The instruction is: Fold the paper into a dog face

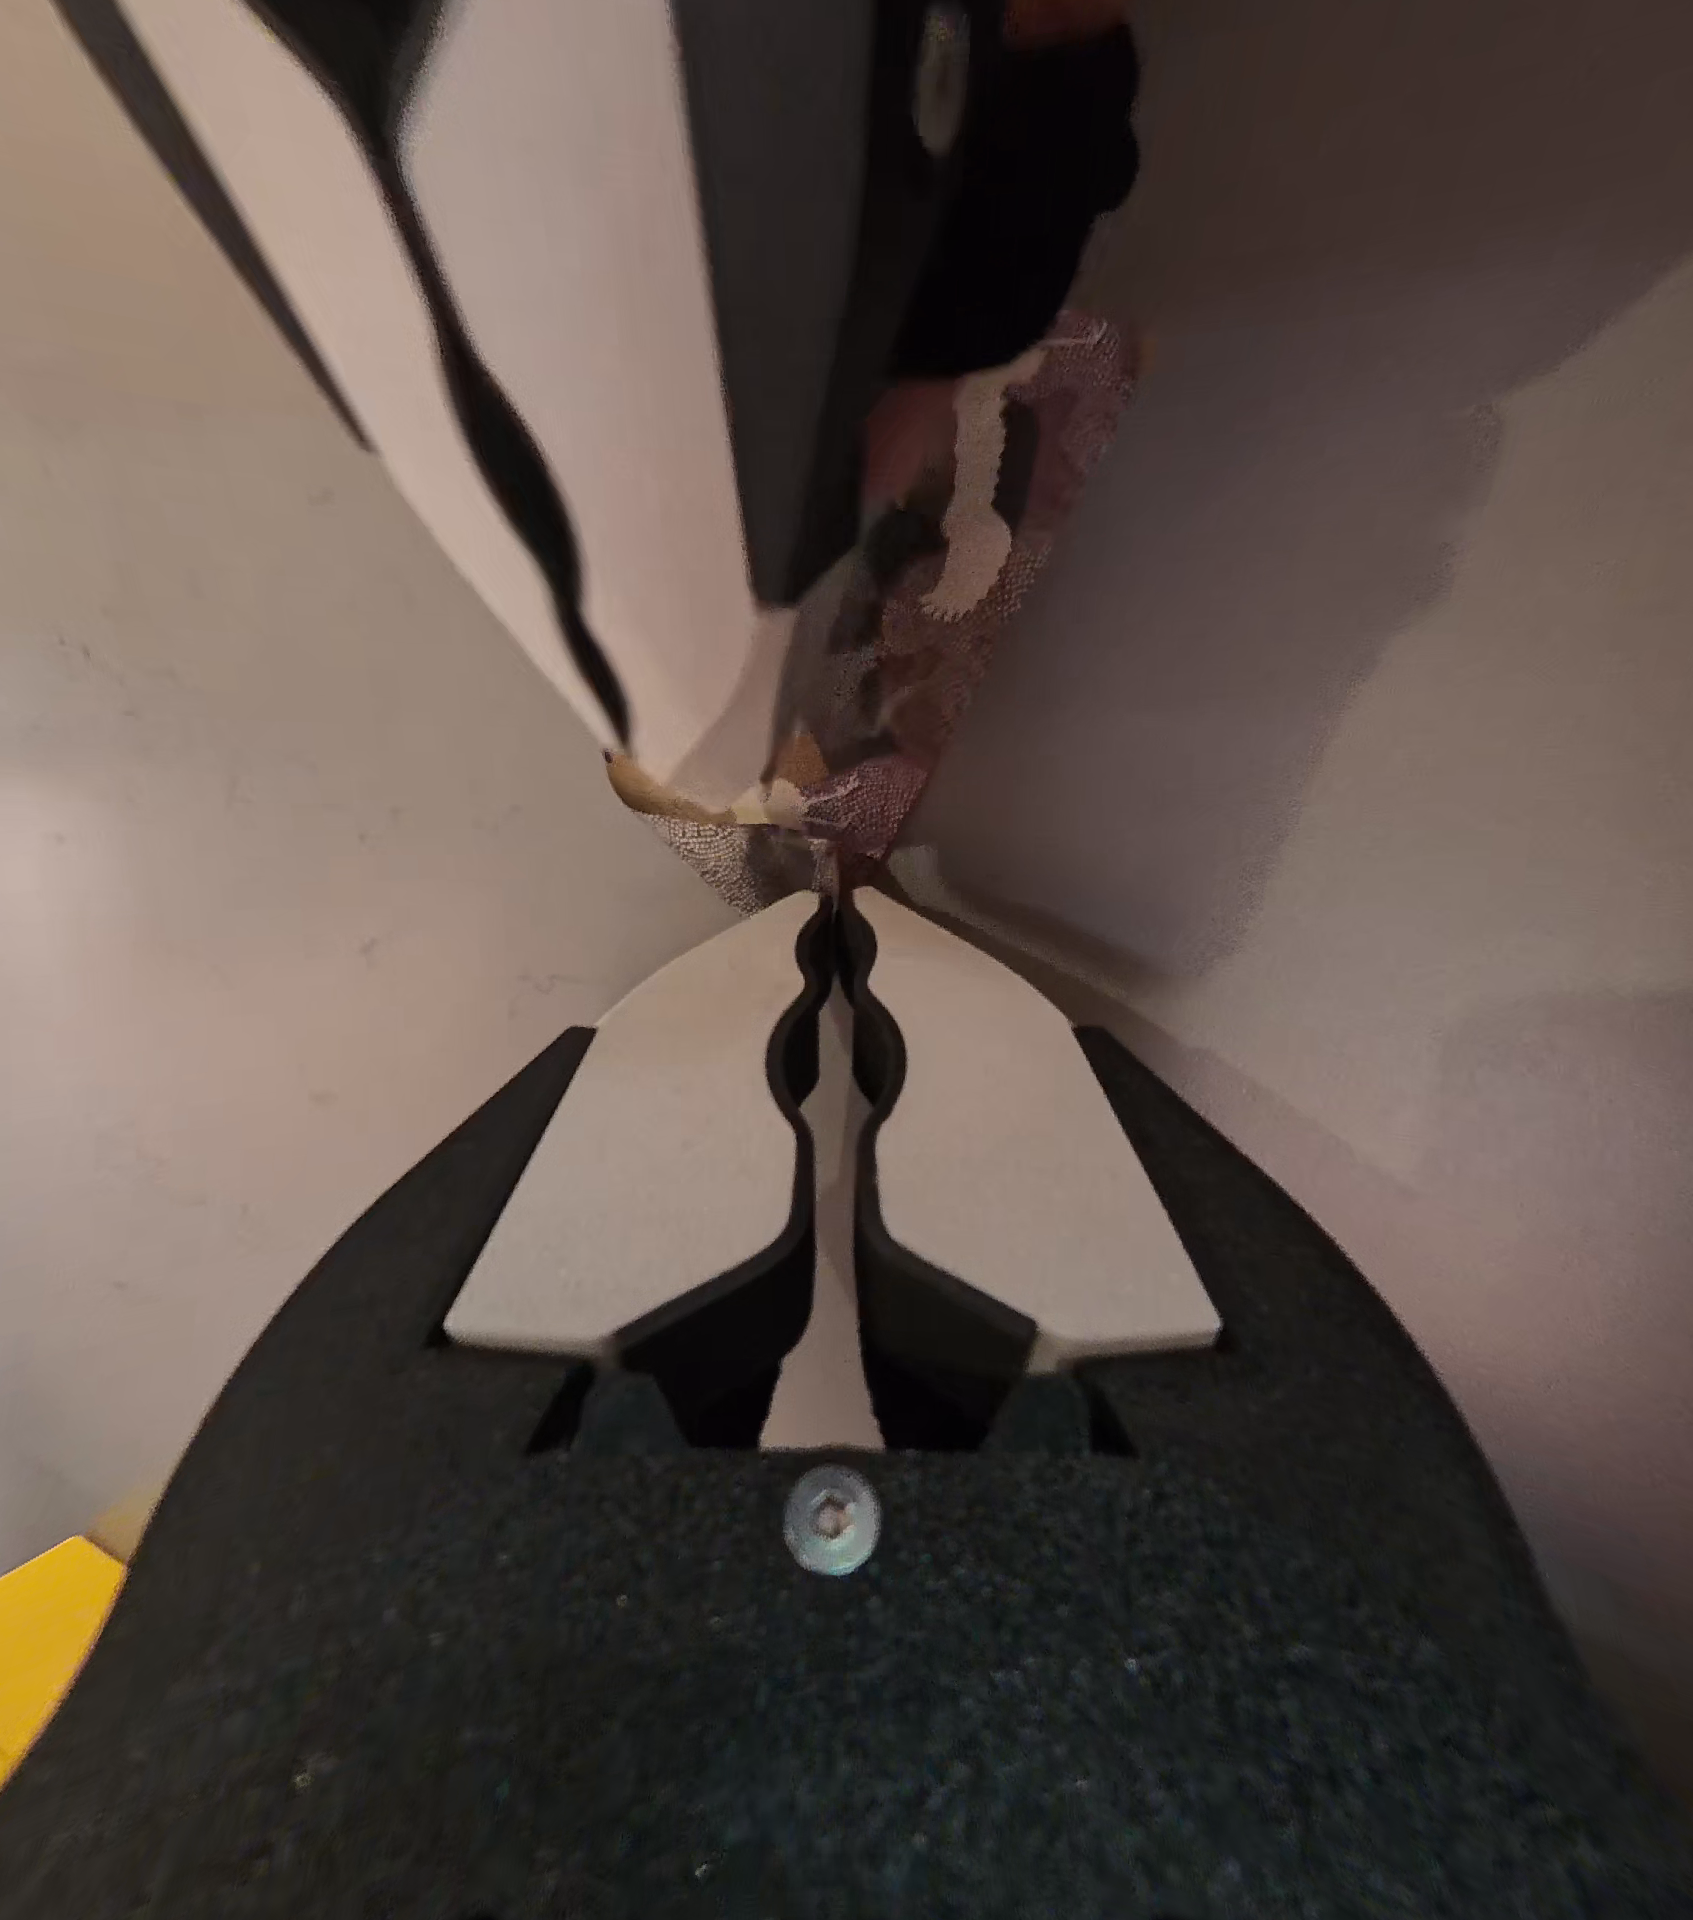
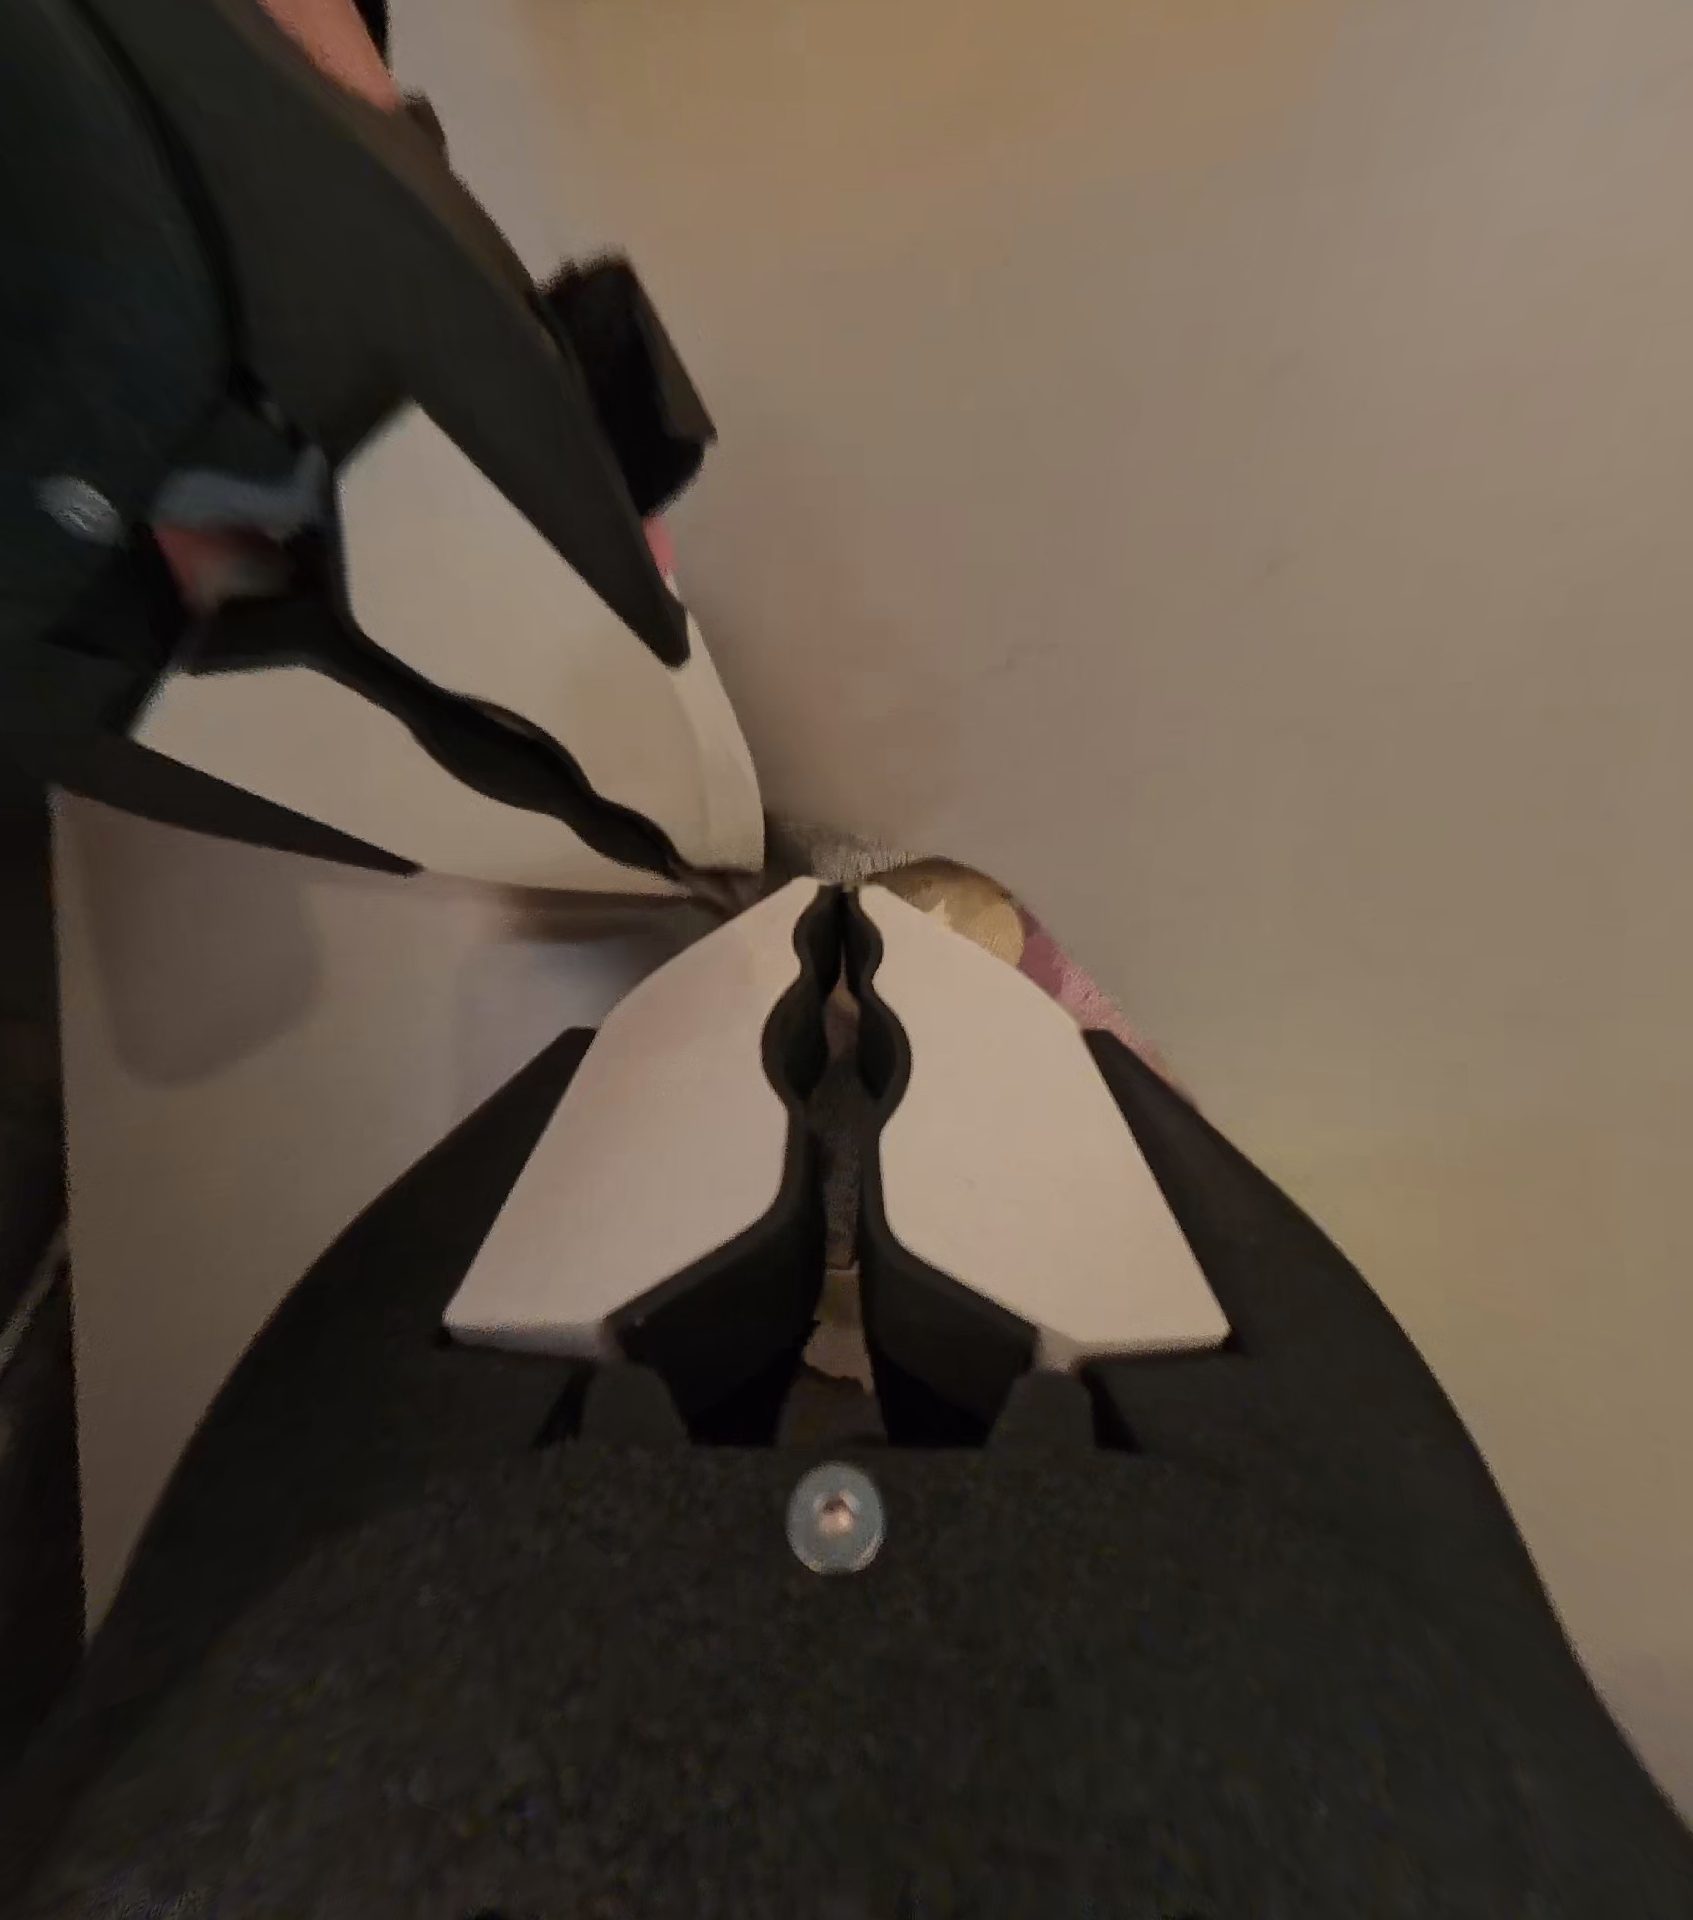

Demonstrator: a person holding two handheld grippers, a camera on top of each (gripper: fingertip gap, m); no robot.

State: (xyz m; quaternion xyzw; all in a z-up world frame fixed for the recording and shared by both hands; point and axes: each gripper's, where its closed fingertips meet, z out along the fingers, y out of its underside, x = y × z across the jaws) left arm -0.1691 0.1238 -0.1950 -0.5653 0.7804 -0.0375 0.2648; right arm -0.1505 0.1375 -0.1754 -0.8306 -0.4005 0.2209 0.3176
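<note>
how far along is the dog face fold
Done: the patterned paper is already bent into a narrow strip. In hand: the left hand-held gripper and right hand-held gripper both pinch it, tips close together. Left: no dog face shape shows yet.

The paper [image 1: 935,582] at the left gripper [image 1: 837,902] tips is matt, printed in a fine dotted purple pattern, and creased. Both grippers have smooth matt white fingers [image 2: 1008,1122] on grainy black plastic bodies, each with a shiny metal screw [image 2: 834,1519]. The table [image 2: 1341,520] beyond is smooth, matt and pale.
</note>
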